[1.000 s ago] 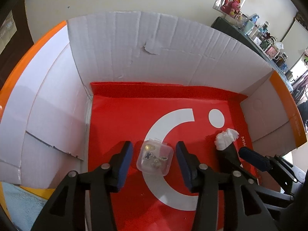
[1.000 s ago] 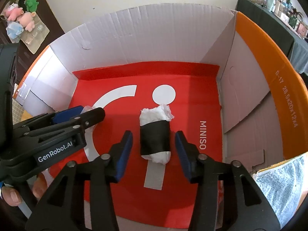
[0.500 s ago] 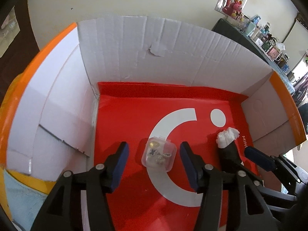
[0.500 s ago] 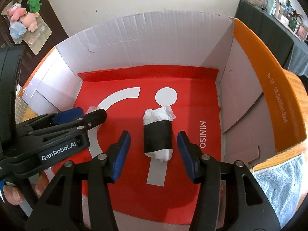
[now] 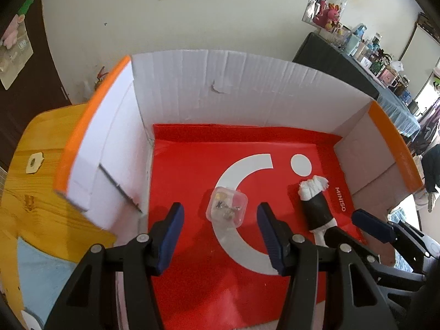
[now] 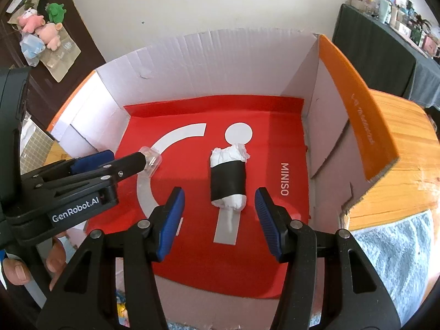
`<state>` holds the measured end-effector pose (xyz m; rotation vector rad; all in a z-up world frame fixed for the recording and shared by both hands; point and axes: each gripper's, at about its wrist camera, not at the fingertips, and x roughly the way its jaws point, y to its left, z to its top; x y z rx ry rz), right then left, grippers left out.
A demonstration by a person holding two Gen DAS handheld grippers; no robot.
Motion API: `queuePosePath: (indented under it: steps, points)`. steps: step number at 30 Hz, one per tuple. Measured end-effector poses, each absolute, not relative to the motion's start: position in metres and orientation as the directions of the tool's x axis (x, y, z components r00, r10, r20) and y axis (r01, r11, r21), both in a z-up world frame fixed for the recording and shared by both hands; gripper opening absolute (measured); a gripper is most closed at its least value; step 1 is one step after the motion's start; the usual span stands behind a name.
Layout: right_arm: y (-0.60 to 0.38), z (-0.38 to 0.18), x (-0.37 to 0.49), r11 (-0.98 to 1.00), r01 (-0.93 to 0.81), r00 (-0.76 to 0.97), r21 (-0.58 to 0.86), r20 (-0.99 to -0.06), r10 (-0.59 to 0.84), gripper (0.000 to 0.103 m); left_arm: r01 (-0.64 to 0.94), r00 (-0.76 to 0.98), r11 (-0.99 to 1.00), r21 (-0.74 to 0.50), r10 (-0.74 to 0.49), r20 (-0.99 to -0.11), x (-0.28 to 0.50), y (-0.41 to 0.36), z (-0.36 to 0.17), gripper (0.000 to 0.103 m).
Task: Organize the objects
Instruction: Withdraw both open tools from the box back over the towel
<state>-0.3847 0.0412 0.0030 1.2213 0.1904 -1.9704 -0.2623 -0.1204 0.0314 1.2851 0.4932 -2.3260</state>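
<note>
A white cardboard box [image 5: 233, 88] with orange outer sides has a red Miniso bag [image 5: 192, 165] lining its floor. On that floor lies a small clear plastic case [image 5: 227, 210] with trinkets inside. My left gripper [image 5: 220, 214] hovers over it, open, pads clear of it on both sides. To the right lies a white paper roll [image 6: 227, 177] with a black band around it. My right gripper [image 6: 219, 195] stands open astride its near end without touching. The left gripper [image 6: 123, 159] shows in the right wrist view, partly hiding the case [image 6: 151, 162].
The box [image 6: 220, 63] stands on a wooden table [image 5: 35, 192]. A pale blue cloth [image 5: 41, 275] lies at the near left and a grey towel [image 6: 398, 261] at the near right. Plush toys [image 6: 41, 27] sit on a dark cabinet. A person's fingers [image 6: 16, 272] hold the left gripper's handle.
Both grippers' jaws have widened. The left gripper has lifted and drawn back from the case, showing more of the table. The case and the roll lie where they were.
</note>
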Motion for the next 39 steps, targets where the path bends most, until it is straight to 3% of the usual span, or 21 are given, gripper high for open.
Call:
queuePosePath:
  steps: [5,7,10,21,24,28,33,36,39]
  points:
    - [0.053,0.01,-0.377,-0.665,0.695,-0.229,0.273,-0.793,-0.564,0.054,0.528,-0.479,-0.845,-0.082,-0.217,-0.85,-0.255,-0.113,0.036,0.058]
    - [0.053,0.012,-0.374,-0.661,0.699,-0.231,0.272,-0.789,-0.569,0.061,0.532,-0.479,-0.844,-0.072,-0.229,-0.847,-0.251,-0.109,0.038,0.058]
    - [0.057,0.016,-0.368,-0.653,0.706,-0.234,0.273,-0.781,-0.579,0.061,0.536,-0.487,-0.842,-0.065,-0.246,-0.838,-0.244,-0.106,0.041,0.067]
    - [0.073,0.026,-0.353,-0.639,0.712,-0.245,0.29,-0.751,-0.614,0.061,0.544,-0.507,-0.836,-0.069,-0.263,-0.821,-0.225,-0.099,0.048,0.068]
    - [0.077,0.028,-0.348,-0.634,0.714,-0.249,0.296,-0.739,-0.626,0.061,0.544,-0.514,-0.837,-0.067,-0.269,-0.815,-0.219,-0.097,0.049,0.072]
    - [0.082,0.03,-0.341,-0.628,0.718,-0.25,0.3,-0.73,-0.636,0.068,0.541,-0.526,-0.838,-0.068,-0.275,-0.805,-0.209,-0.091,0.05,0.075]
    - [0.088,0.036,-0.328,-0.621,0.73,-0.273,0.285,-0.711,-0.648,0.068,0.533,-0.535,-0.844,-0.061,-0.281,-0.797,-0.2,-0.082,0.053,0.075]
    - [0.091,0.039,-0.323,-0.619,0.734,-0.283,0.28,-0.703,-0.653,0.077,0.532,-0.547,-0.844,-0.064,-0.285,-0.788,-0.194,-0.078,0.056,0.081]
    - [0.096,0.042,-0.318,-0.616,0.736,-0.289,0.281,-0.692,-0.661,0.078,0.531,-0.557,-0.845,-0.069,-0.287,-0.779,-0.188,-0.073,0.058,0.084]
